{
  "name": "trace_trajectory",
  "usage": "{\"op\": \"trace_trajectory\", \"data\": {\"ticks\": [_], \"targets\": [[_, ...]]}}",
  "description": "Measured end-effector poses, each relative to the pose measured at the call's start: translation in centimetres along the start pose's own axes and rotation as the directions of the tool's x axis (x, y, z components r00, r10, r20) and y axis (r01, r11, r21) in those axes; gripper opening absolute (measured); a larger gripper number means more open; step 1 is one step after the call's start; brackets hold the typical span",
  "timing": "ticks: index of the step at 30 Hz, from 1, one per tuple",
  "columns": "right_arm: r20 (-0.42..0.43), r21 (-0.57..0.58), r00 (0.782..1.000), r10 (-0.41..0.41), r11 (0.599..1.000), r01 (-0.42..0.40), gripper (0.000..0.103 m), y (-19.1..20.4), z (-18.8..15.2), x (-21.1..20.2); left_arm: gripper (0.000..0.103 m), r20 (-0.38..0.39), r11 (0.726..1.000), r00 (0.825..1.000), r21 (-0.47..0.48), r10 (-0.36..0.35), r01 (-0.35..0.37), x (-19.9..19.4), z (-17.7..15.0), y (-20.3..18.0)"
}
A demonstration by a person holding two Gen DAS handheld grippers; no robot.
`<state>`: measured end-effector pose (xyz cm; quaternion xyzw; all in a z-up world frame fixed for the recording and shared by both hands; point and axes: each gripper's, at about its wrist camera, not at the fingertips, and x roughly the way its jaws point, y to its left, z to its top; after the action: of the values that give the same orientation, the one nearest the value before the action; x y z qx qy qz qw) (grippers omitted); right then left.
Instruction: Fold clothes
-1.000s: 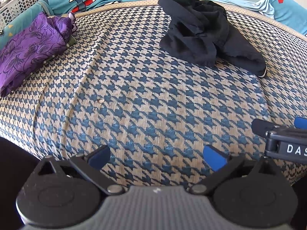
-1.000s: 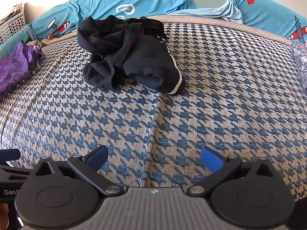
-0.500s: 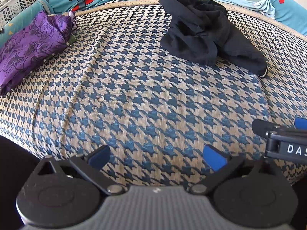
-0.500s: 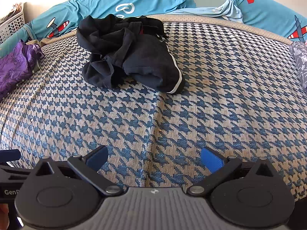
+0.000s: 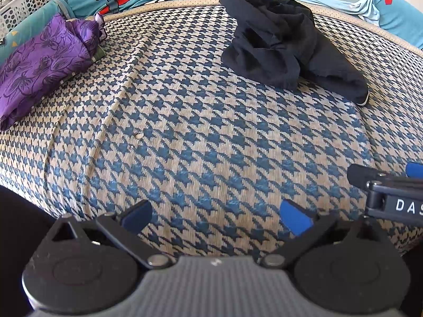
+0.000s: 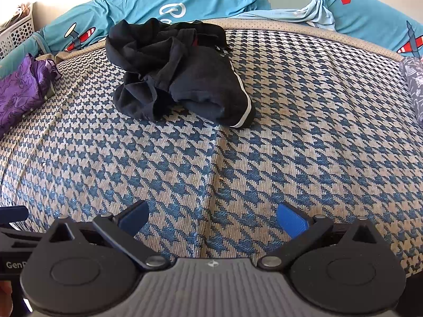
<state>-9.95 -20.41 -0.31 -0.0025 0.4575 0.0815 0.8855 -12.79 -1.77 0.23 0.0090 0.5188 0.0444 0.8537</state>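
A crumpled black garment (image 5: 280,45) with a white stripe at one hem lies at the far side of the houndstooth surface (image 5: 211,137); it also shows in the right wrist view (image 6: 179,74). My left gripper (image 5: 215,215) is open and empty, low over the near edge, far from the garment. My right gripper (image 6: 212,218) is open and empty, also near the front edge. The right gripper's body shows at the right of the left wrist view (image 5: 391,192).
A purple patterned garment (image 5: 45,60) lies at the far left, also in the right wrist view (image 6: 21,95). Teal bedding with plane prints (image 6: 185,0) runs along the back. A white perforated basket (image 5: 23,2) stands far left. A grey patterned cloth (image 6: 413,87) lies at the right edge.
Both grippers have shifted very slightly; the black garment sits a touch higher in the left wrist view. Both stay open and empty.
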Motion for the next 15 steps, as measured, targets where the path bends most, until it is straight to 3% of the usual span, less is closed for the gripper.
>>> {"op": "trace_trajectory", "data": {"ticks": [15], "targets": [[-0.005,-0.002,1.000,-0.001,1.000,0.001,0.103,-0.08,0.06,0.10,0.103,-0.003,1.000,1.000,0.001,0.000,0.000,0.16,0.04,0.04]]}}
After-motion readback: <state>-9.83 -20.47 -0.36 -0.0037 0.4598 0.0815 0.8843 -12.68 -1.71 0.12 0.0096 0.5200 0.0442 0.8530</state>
